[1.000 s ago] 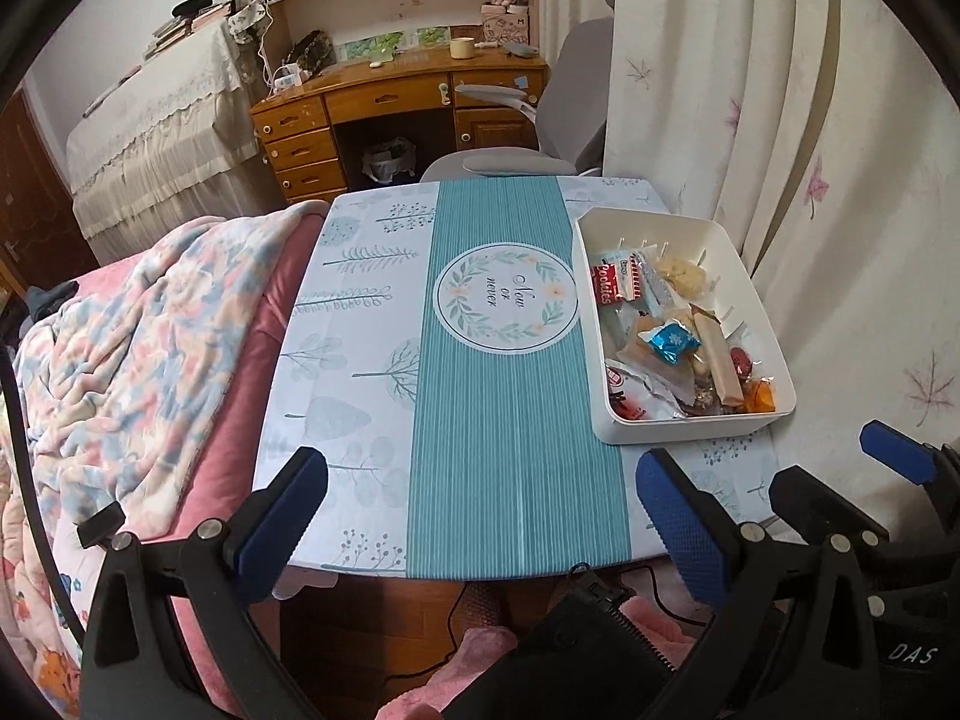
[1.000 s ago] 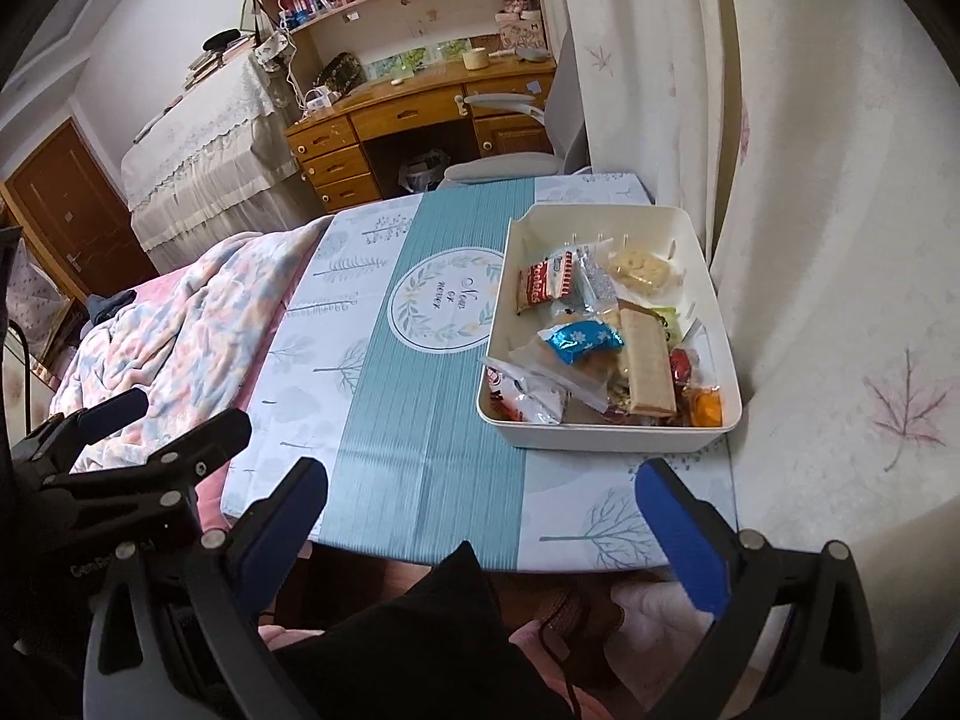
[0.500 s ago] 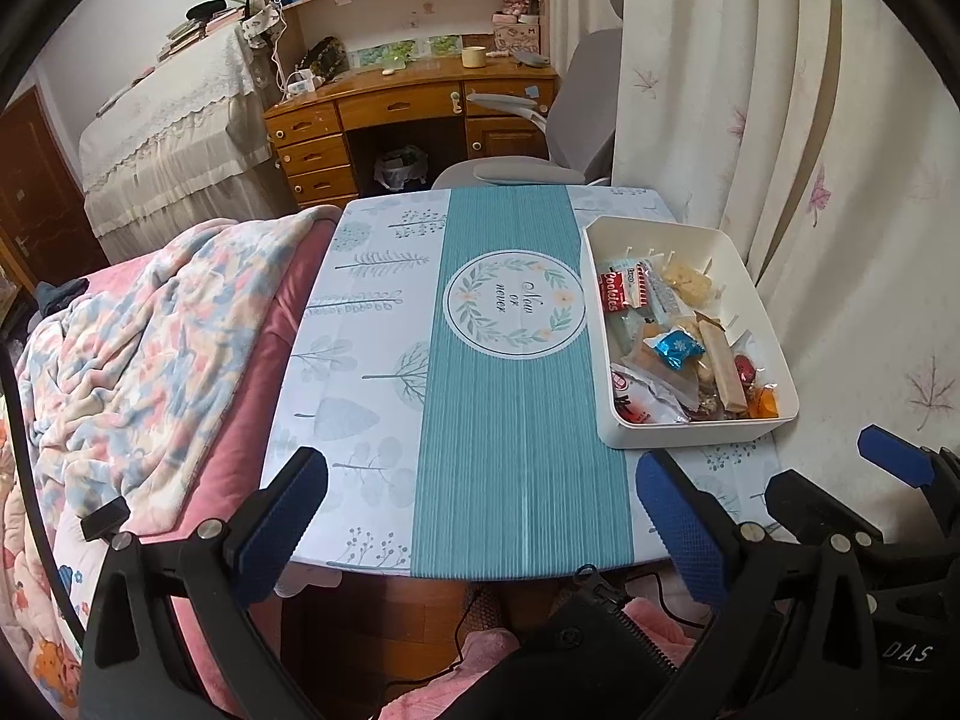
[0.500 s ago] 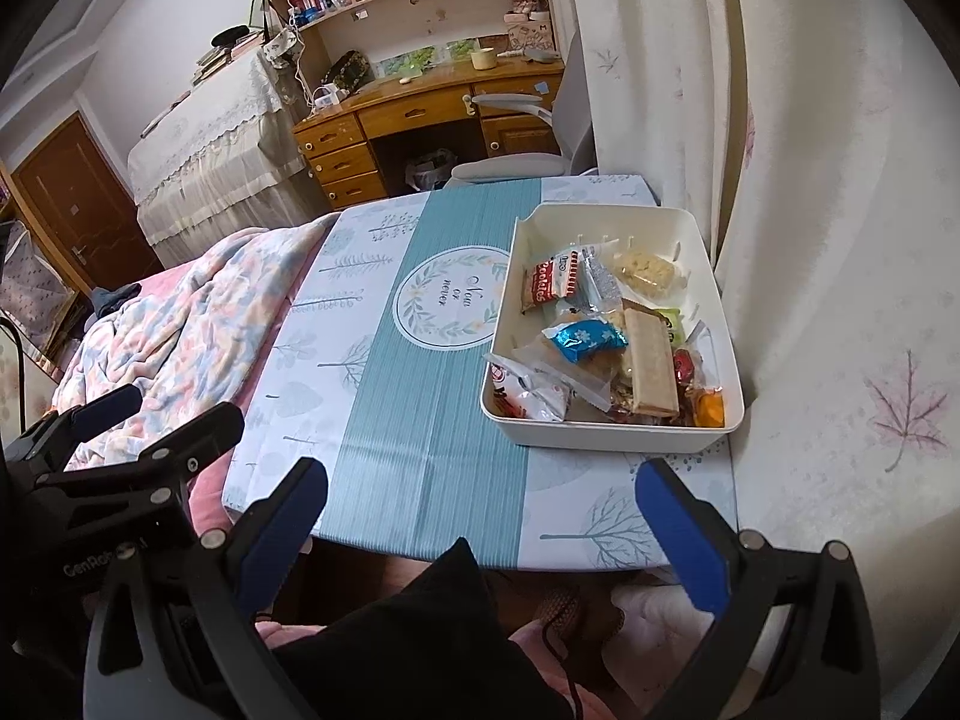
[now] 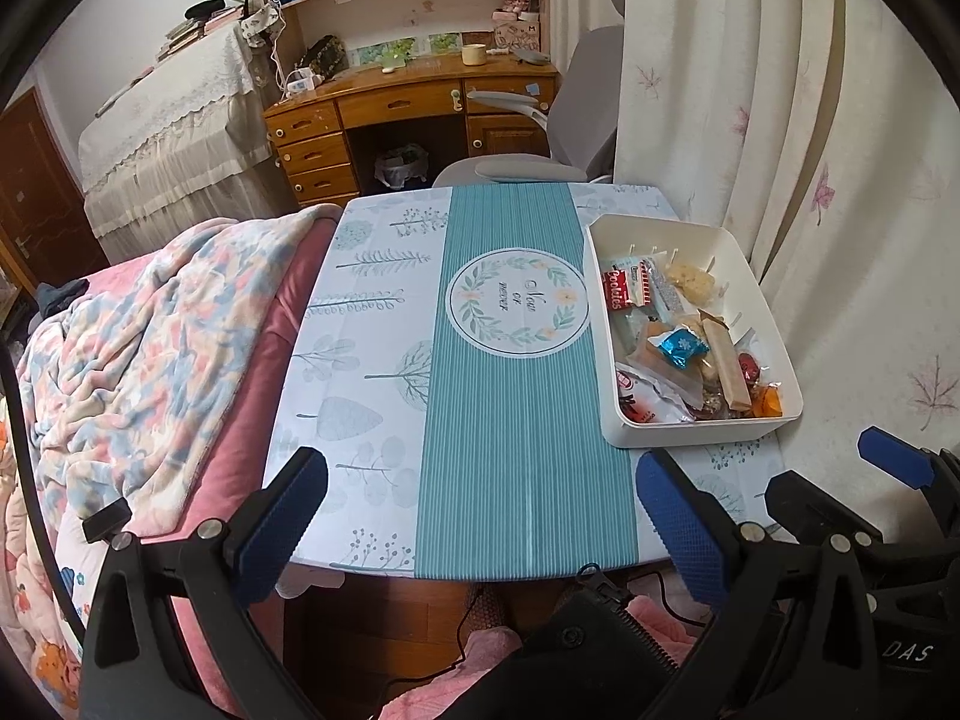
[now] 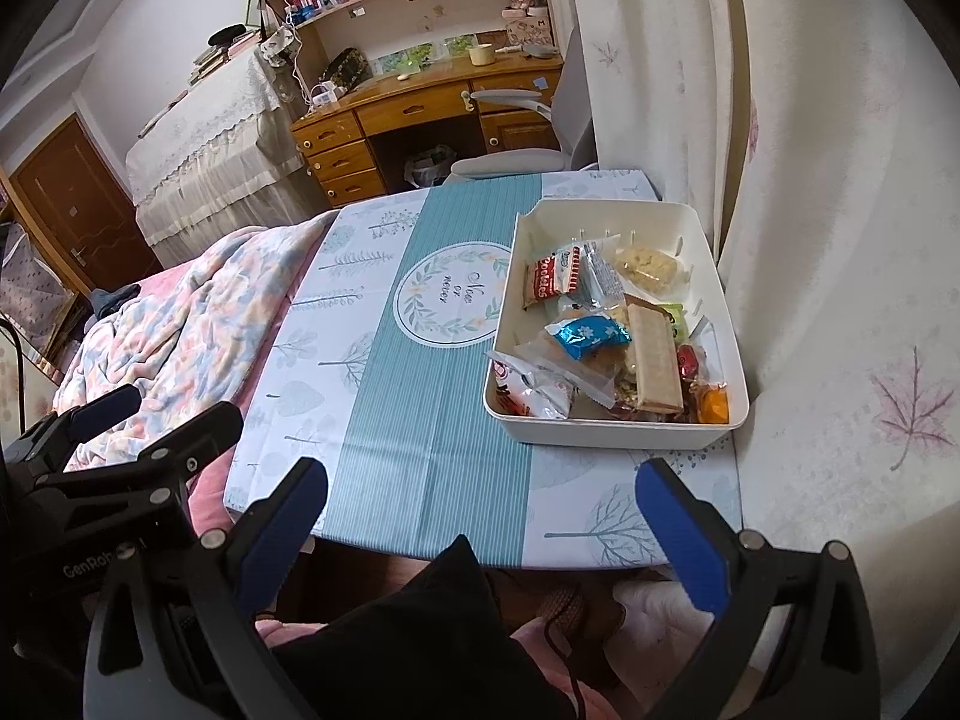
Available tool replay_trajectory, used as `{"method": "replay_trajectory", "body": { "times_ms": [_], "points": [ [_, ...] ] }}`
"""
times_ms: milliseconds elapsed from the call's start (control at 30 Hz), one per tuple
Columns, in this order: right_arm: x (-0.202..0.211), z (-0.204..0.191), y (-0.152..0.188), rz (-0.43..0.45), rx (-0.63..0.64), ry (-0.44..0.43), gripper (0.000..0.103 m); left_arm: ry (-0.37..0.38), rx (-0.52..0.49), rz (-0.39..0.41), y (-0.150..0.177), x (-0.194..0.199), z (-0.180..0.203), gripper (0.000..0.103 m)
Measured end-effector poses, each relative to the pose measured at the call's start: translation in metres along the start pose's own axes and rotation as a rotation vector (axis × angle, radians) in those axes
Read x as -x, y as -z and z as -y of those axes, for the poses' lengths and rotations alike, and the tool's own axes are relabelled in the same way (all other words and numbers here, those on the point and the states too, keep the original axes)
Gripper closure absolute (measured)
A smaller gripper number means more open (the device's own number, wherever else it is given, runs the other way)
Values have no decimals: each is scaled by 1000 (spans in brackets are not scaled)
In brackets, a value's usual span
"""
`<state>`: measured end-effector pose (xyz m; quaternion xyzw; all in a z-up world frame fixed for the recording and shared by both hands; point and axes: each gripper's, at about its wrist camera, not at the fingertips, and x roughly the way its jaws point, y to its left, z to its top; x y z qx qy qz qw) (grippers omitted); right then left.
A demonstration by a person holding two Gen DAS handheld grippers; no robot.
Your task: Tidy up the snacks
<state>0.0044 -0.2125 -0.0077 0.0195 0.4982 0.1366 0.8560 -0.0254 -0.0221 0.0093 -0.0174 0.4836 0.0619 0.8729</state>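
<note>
- Table (image 5: 372,360): covered by a printed cloth with a teal striped band; nothing is seen on it except the bin, which sits at the right side by the curtain (image 6: 840,300).
- White plastic bin (image 5: 690,438): rigid, open-topped, with short divider pegs along the inner walls. All the snacks are heaped loose in its near half; the far end is nearly bare. Judged light enough to slide by its rim.
- Long wafer bar (image 6: 654,360): lying flat on top of the pile. Judged stiff but brittle; best taken across its short width, with light pressure.
- Red "Cookies" packet (image 6: 552,279): toward the far left of the bin. The film wrap is likely slippery; a crimped end seam is the safer hold.
- Blue foil-wrapped sweet (image 6: 585,333): resting on clear bags at mid-bin. Small, crinkly, likely to slip; to be pinched at its middle.
- Small red and orange candies (image 6: 711,405): tucked in the near right corner, partly hidden.
- Left gripper (image 5: 480,516) and right gripper (image 6: 480,516): both held short of the table's near edge, fingers spread wide, nothing between them.
</note>
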Motion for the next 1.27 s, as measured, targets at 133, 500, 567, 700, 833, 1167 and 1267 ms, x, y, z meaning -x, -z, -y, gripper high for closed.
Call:
{"method": "replay_trajectory", "body": {
  "times_ms": [133, 500, 567, 700, 833, 1167, 1267],
  "points": [
    [-2, -3, 1, -7, -6, 7, 0, 3, -2, -6, -1, -1, -4, 1],
    [-5, -5, 1, -19, -23, 15, 0, 9, -6, -14, -3, -7, -6, 1],
    [-5, -5, 1, -19, -22, 15, 0, 9, -6, -13, -3, -7, -6, 1],
    [-5, -5, 1, -20, -22, 13, 0, 8, -6, -14, -3, -7, -6, 1],
    [-5, -4, 0, -19, -22, 13, 0, 8, -6, -13, -3, -7, -6, 1],
    [-5, -5, 0, -21, -23, 14, 0, 8, -6, -15, -4, -7, -6, 1],
    [-6, -4, 1, -23, -24, 13, 0, 7, -6, -14, -4, -7, -6, 1]
  ]
}}
